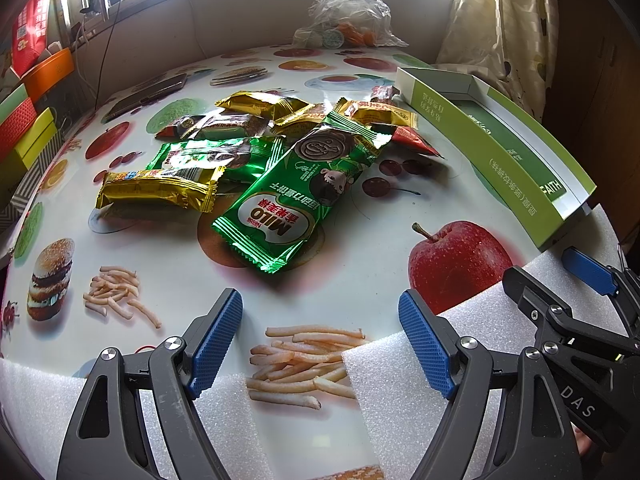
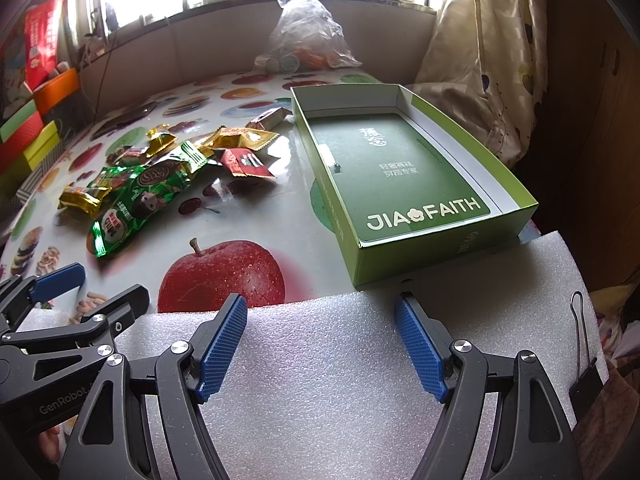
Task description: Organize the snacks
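Both tools sit at the near edge of the table, over white foam sheets (image 2: 320, 360), and neither has anything in it. The left gripper (image 1: 320, 344) has its 2 blue pads spread wide and points at the snack pile, probably lined up for the closest packet. The right gripper (image 2: 320, 344) is just as wide, aimed at the near wall of the green JIA FAITH box (image 2: 460, 240).

The snacks lie in a loose heap at mid-table, left of the box and apart from it. A green Milo packet (image 1: 276, 208) lies nearest, slanting over the others; a gold packet (image 1: 160, 188) lies to its left, and a red packet (image 1: 412, 138) sits on the box side. The box lies open-topped along the right edge, likely as the bin for sorting.

The right wrist view looks down into the box and shows it holds no snacks. The left wrist view sees mostly its outer wall, but reads the packet labels more clearly. A clear plastic bag (image 1: 348, 12) stands at the far edge.
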